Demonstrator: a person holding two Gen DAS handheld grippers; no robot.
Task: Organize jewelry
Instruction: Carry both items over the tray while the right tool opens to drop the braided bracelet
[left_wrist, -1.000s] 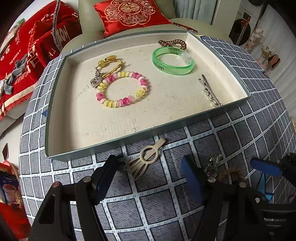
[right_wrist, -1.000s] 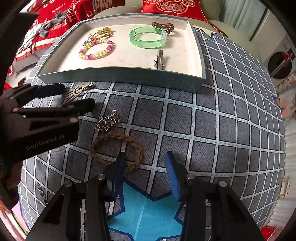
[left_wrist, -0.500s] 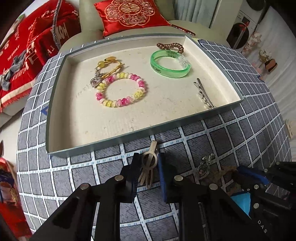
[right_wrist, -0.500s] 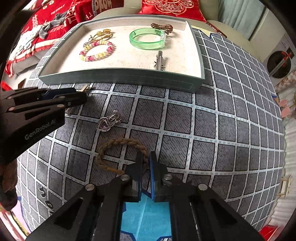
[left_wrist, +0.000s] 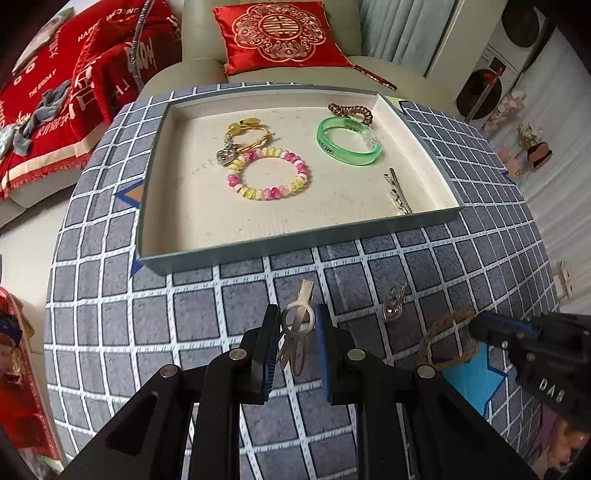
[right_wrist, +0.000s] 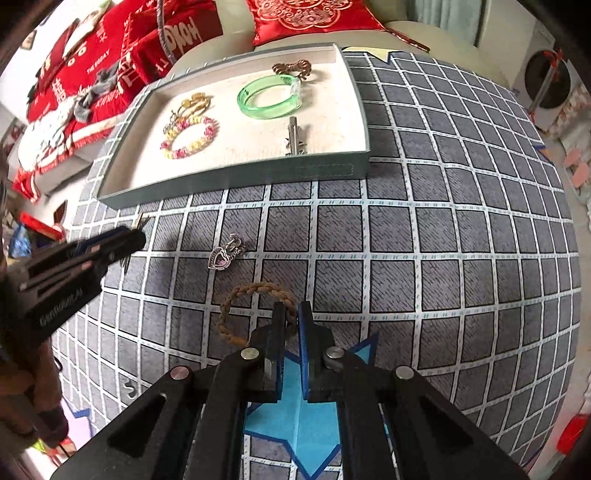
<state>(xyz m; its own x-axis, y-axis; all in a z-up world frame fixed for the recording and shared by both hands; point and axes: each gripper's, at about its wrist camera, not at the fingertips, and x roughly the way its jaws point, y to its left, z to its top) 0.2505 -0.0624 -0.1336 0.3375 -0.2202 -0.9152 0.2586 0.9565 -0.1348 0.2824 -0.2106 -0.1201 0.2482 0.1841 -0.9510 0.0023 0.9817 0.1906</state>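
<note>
My left gripper (left_wrist: 297, 319) is shut on a pale gold hair clip (left_wrist: 298, 321) and holds it just above the grid cloth. My right gripper (right_wrist: 291, 314) is shut on a brown braided bracelet (right_wrist: 255, 291), gripping its right side. A silver heart charm (right_wrist: 225, 254) lies on the cloth between them; it also shows in the left wrist view (left_wrist: 393, 304). The grey-green tray (left_wrist: 295, 243) holds a pink-yellow bead bracelet (left_wrist: 267, 173), a green bangle (left_wrist: 349, 146), a gold keychain (left_wrist: 243, 136), a brown coil tie (left_wrist: 351, 110) and a silver clip (left_wrist: 397, 190).
The round table carries a grey grid cloth (right_wrist: 443, 240) with a blue star patch (right_wrist: 291, 424) under my right gripper. Red cushions (left_wrist: 280, 33) and red fabric (left_wrist: 55, 92) lie on the sofa behind the tray.
Both grippers went from open to shut: the left closed on the hair clip, the right on the braided bracelet. Both have since risen and the tray looks farther away.
</note>
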